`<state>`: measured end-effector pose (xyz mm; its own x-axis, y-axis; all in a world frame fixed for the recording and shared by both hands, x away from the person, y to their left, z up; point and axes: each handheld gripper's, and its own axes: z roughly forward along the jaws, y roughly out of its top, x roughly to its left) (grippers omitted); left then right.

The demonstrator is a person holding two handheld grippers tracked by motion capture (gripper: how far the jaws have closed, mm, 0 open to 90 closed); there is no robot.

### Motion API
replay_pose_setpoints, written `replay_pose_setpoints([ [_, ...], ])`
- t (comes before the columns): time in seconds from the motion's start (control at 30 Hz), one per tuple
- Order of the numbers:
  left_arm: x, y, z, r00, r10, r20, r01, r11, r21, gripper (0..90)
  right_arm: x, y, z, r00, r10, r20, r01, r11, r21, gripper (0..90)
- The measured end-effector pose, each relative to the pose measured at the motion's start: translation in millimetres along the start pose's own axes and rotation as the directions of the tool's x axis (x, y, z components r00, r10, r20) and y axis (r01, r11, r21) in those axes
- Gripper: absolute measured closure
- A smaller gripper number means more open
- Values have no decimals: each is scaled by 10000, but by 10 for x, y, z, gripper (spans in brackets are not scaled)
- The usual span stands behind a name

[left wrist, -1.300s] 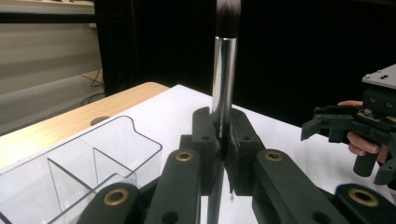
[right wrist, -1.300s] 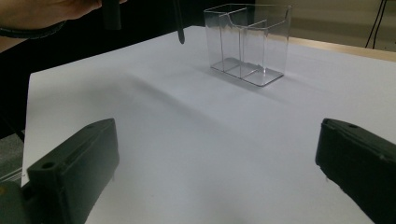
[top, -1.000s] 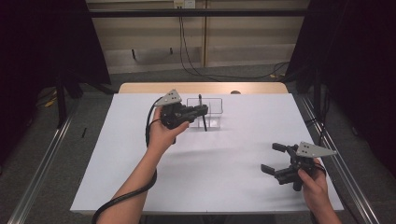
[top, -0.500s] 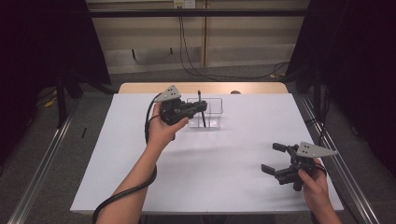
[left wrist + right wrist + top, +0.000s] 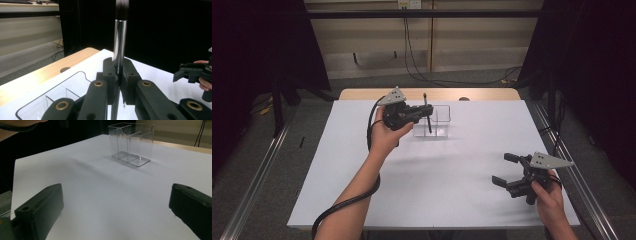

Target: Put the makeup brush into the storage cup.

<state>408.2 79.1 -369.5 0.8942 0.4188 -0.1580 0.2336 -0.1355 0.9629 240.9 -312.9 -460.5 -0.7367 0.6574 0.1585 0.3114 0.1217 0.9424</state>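
The left tool [image 5: 428,111] is clamped on a makeup brush [image 5: 427,112], its two black jaws pressed against the dark handle just below the shiny metal ferrule. The brush stands upright in that grip, with the dark bristle tuft [image 5: 122,3] at the top, well above the jaws, and the handle running down past them. In the high view the lower end of the handle shows against a clear plastic organizer [image 5: 439,131], which stands directly beneath and just beyond the left tool; whether the handle touches the organizer's wall or floor cannot be told. The organizer is a small open-topped box split by clear dividers into compartments, and it rests on the white sheet [image 5: 432,195] that covers the bench.

The right tool [image 5: 506,172] is held low over the white sheet, well apart from the left tool and the organizer, with its jaws spread wide and nothing between them. From the right tool's own camera the organizer [image 5: 131,143] stands ahead, beyond the gap between the jaws. The left gripper view catches the right tool [image 5: 178,74] farther off to one side.
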Motion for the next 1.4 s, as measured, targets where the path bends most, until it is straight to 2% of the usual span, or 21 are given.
replay_pose_setpoints([
  [0.57,70,85,6,9996,139,-250,-139,9999,1,836,0,-6,-3,10000,-42,-26,42,10000,10,0],
  [1.4,150,154,87,9977,87,-674,-92,9999,-71,835,0,-7,-19,10000,-63,-14,63,10000,-36,0],
])
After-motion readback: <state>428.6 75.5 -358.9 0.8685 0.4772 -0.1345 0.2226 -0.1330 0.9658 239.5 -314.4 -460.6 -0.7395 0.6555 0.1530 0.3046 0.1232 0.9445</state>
